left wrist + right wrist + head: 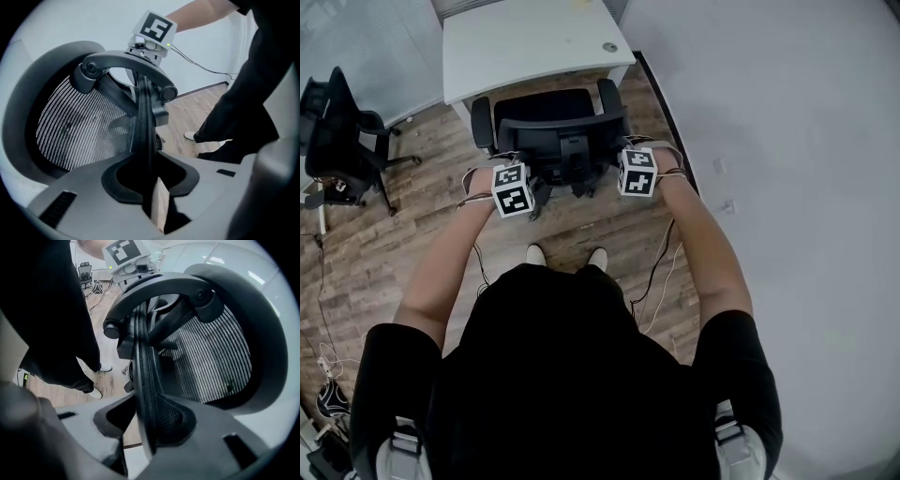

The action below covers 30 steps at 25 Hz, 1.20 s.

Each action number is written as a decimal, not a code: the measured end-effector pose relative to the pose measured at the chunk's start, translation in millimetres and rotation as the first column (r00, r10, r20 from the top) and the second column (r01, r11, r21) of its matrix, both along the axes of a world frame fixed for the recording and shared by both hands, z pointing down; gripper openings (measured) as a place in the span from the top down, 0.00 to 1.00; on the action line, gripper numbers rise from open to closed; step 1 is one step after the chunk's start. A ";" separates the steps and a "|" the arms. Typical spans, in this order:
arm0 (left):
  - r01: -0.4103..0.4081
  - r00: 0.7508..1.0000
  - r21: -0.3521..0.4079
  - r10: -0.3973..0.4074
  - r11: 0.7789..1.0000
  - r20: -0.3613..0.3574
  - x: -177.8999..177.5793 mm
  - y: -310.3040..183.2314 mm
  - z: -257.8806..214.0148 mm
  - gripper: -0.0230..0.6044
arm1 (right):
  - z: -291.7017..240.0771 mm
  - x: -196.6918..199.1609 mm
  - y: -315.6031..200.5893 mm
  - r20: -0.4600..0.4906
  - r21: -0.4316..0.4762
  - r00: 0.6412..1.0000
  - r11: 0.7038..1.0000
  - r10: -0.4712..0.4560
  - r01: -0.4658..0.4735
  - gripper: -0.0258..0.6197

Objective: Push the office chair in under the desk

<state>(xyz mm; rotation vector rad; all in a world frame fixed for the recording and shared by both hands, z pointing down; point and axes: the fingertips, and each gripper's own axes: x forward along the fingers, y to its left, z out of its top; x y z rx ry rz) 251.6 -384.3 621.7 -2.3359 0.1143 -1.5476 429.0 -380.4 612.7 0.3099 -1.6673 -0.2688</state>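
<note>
In the head view the black mesh office chair [555,129] stands in front of the white desk [525,42], its seat front reaching the desk's near edge. My left gripper [514,186] and my right gripper [637,171] sit on the two ends of the backrest's top. The left gripper [147,176] is shut on the backrest rim [143,117], which runs edge-on between its jaws. In the same way the right gripper [146,425] is shut on the backrest rim [140,352]. The mesh back [75,126] fills the side of each gripper view.
A second black chair [339,131] stands at the far left. A white wall [787,141] runs close along the right of the desk. Cables [652,281] trail on the wooden floor by the person's shoes [536,254].
</note>
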 end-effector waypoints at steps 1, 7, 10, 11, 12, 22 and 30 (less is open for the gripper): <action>0.008 1.000 -0.002 -0.008 1.000 0.002 2.5 -3.3 0.6 0.83 | 0.5 2.6 -3.3 0.002 -0.001 1.000 1.000 -0.009 0.009 0.76; 0.045 0.999 0.004 -0.045 0.999 -0.004 18.3 -28.3 -2.0 0.83 | -1.8 19.1 -37.3 -0.003 0.006 0.999 0.999 -0.053 0.053 0.76; 0.052 0.999 -0.001 -0.052 0.999 -0.001 23.7 -35.0 -4.2 0.83 | -2.7 24.0 -45.8 -0.002 0.001 0.998 0.998 -0.067 0.067 0.76; 0.055 0.999 -0.004 -0.055 0.998 0.002 24.3 -35.7 -3.7 0.83 | -2.2 24.4 -46.7 0.001 0.001 0.998 0.998 -0.071 0.071 0.76; 0.058 0.998 -0.006 -0.058 0.998 0.003 24.7 -36.4 -2.4 0.83 | -1.3 24.6 -47.3 0.003 0.002 0.997 0.997 -0.074 0.074 0.77; 0.075 0.997 0.012 -0.075 0.997 -0.006 27.5 -45.1 1.8 0.81 | 3.6 25.8 -57.0 0.020 0.028 0.997 0.997 -0.075 0.074 0.76; 0.053 0.999 0.046 -0.053 0.998 0.007 21.4 -46.5 2.7 0.58 | -6.6 29.8 -50.3 0.084 -0.049 0.995 0.997 -0.048 0.052 0.67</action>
